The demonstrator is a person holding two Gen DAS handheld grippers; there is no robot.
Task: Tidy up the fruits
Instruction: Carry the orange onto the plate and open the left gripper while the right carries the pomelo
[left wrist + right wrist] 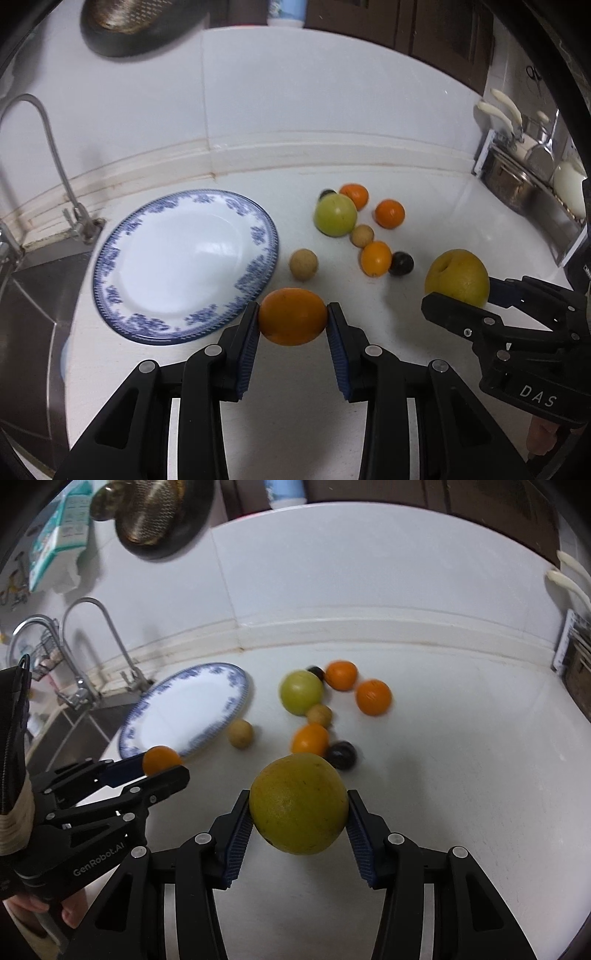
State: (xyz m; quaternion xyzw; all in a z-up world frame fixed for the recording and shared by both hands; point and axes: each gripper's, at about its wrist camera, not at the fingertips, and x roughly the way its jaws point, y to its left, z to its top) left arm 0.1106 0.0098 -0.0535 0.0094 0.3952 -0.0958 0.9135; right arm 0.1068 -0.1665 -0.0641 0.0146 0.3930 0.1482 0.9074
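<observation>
1. Beside the near rim of the blue-patterned plate [184, 325], the left hand-held gripper [292, 321] pinches an orange [291, 315] between its blue pads, clear of the table [424, 206].
2. To the right of the plate, past the orange, the right hand-held gripper [298, 812] pinches a large yellow-green fruit [298, 805] by its sides, also lifted.
3. The plate lies empty, ahead and to the left of both grippers; the left one is much the nearer, its orange just off the rim.
4. My judgement: the orange needs only a short carry leftward over the rim, while the yellow-green fruit must cross behind or after it.
5. Right of the plate, loose fruit remains on the table: a green apple [335, 215], three smaller oranges, two tan round fruits and two dark ones.
</observation>
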